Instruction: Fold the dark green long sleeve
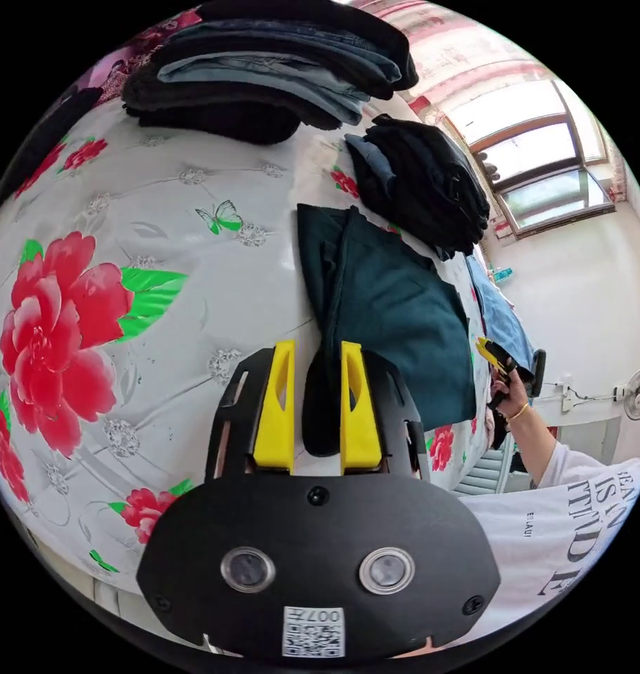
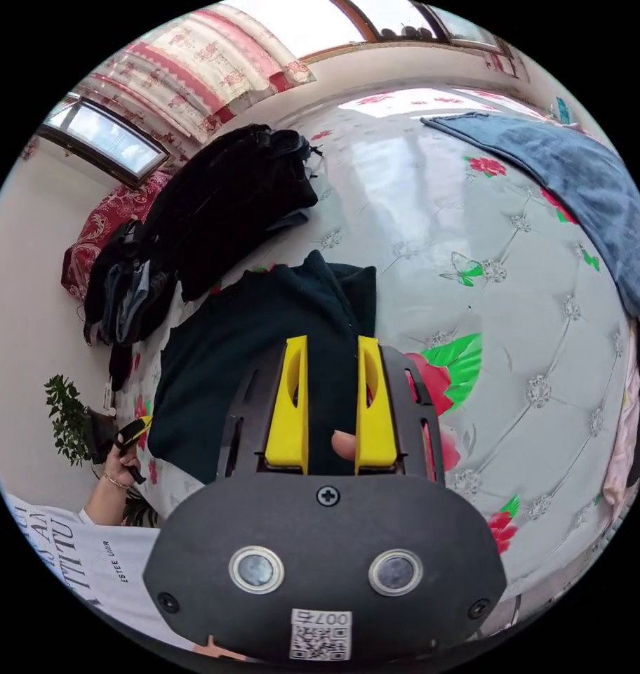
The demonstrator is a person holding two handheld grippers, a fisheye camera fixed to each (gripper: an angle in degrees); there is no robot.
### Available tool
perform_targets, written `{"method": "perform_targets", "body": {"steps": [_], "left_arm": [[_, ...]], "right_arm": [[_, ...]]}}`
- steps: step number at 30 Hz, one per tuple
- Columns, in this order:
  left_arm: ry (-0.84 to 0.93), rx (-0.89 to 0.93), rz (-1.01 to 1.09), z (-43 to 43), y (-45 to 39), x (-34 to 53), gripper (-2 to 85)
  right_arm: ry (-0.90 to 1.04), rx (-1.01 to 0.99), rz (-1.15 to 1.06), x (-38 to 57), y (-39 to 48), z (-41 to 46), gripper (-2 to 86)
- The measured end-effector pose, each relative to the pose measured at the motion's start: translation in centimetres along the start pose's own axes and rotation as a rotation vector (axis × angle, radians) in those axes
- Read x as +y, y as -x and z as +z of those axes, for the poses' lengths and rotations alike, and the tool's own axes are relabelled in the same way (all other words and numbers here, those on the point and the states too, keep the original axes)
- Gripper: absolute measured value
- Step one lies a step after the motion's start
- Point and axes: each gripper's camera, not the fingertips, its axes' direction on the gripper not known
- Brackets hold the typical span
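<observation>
The dark green long sleeve lies partly folded on the flowered bed cover. One sleeve runs as a narrow strip between the yellow jaws of my left gripper, which press on it. In the right gripper view the same garment spreads under my right gripper, whose jaws stand close with the dark cloth's near edge between them. The right gripper is also seen from the left gripper view, in a hand at the garment's far edge. The left gripper sits at the garment's corner.
Stacks of folded dark and denim clothes and a black pile lie beyond the garment. A blue denim piece covers the bed's far corner. A person in a white printed shirt stands at the bed's edge. A potted plant stands by the wall.
</observation>
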Motion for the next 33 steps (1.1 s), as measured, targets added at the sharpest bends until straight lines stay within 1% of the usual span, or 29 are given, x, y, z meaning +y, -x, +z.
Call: {"method": "perform_targets", "body": {"steps": [3,5,8,11,12,13,15,17,18,19,21,23,24,25,26,27,29,31,33], "left_arm": [[0.023,-0.052,0.007,-1.0,-0.4,2.4,10.9],[0.000,-0.073,-0.041,-1.8,-0.5,4.9,10.9],[-0.026,-0.071,-0.116,-2.1,0.0,7.6,10.9],[-0.001,-0.022,-0.173,-1.3,1.3,8.8,11.1],[0.012,-0.027,-0.180,-1.0,1.5,8.8,11.0],[0.044,-0.073,-0.190,-0.6,1.8,8.8,10.8],[0.042,-0.120,-0.172,-0.8,1.8,8.6,9.6],[0.032,-0.101,-0.193,-1.9,2.3,8.6,9.7],[0.016,-0.077,-0.192,-2.4,2.5,8.8,9.8],[-0.017,-0.025,-0.184,-3.4,2.8,9.3,10.0],[-0.055,0.010,-0.170,-5.1,3.4,10.2,10.4],[-0.080,0.061,-0.160,-6.6,4.5,11.8,10.4],[-0.080,0.077,-0.168,-6.8,4.9,12.2,10.4],[-0.080,0.111,-0.189,-7.1,5.8,13.0,10.5],[-0.085,0.155,-0.214,-7.4,6.7,13.9,10.6],[-0.090,0.179,-0.229,-7.5,7.2,14.4,10.7],[-0.110,0.246,-0.279,-7.6,8.6,16.2,11.1],[-0.121,0.272,-0.302,-7.5,9.5,17.3,11.6],[-0.124,0.292,-0.331,-7.2,10.4,18.0,12.4]], "right_arm": [[-0.007,-0.090,0.094,5.9,-4.0,-2.7,11.5],[0.011,-0.131,0.174,11.1,-7.1,-3.4,12.3],[0.055,-0.192,0.224,15.9,-9.0,-3.1,12.1],[0.001,-0.290,0.282,18.7,-9.3,-2.4,11.3],[-0.011,-0.305,0.294,19.0,-9.3,-2.2,11.0],[-0.031,-0.322,0.322,19.5,-9.1,-1.6,10.5],[-0.054,-0.293,0.383,19.9,-9.2,-1.0,9.4],[-0.045,-0.343,0.484,19.4,-9.8,-0.3,8.0],[-0.050,-0.357,0.496,19.1,-9.6,-0.4,7.6],[-0.074,-0.377,0.470,18.1,-8.5,-1.3,6.9],[-0.100,-0.384,0.307,15.5,-4.0,-3.1,6.1],[-0.098,-0.386,-0.010,12.1,5.7,-5.0,5.2],[-0.091,-0.390,-0.095,11.6,8.5,-5.3,5.0],[-0.066,-0.396,-0.266,11.0,14.5,-5.2,4.8],[-0.026,-0.404,-0.422,11.2,20.3,-4.6,4.6],[0.000,-0.412,-0.494,11.6,23.1,-4.0,4.6],[0.102,-0.462,-0.715,14.9,32.7,-0.6,4.7],[0.195,-0.480,-0.791,18.1,37.4,2.9,5.2],[0.279,-0.502,-0.780,21.0,39.9,6.7,6.1]]}}
